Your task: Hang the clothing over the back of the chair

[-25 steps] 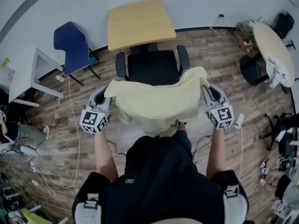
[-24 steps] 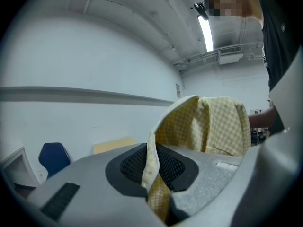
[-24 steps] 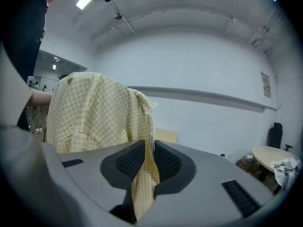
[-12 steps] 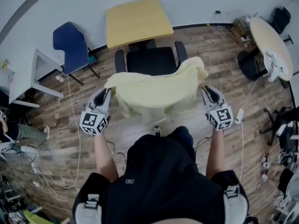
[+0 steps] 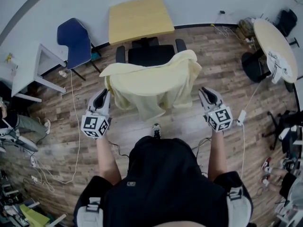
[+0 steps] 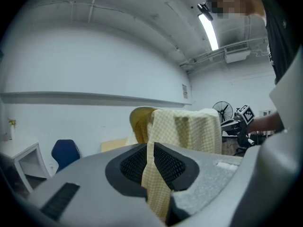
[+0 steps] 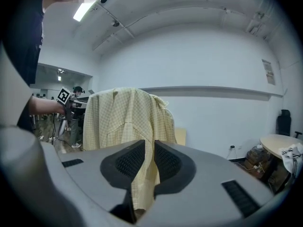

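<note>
A pale yellow checked shirt lies draped over the back of the black office chair and hangs down on my side. My left gripper is just below the shirt's left corner. My right gripper is a little below its right edge, apart from it. In the left gripper view, the shirt hangs ahead and shows through the narrow gap of the left gripper. In the right gripper view, the shirt shows the same way beyond the right gripper. Both look slightly open and hold nothing.
A wooden table stands behind the chair against the wall. A blue chair and a white table are at the left, a round table at the right. Cables run over the wood floor.
The shirt, stretched between both grippers a second ago, now rests on the chair back. Both grippers have let go and drawn back toward me.
</note>
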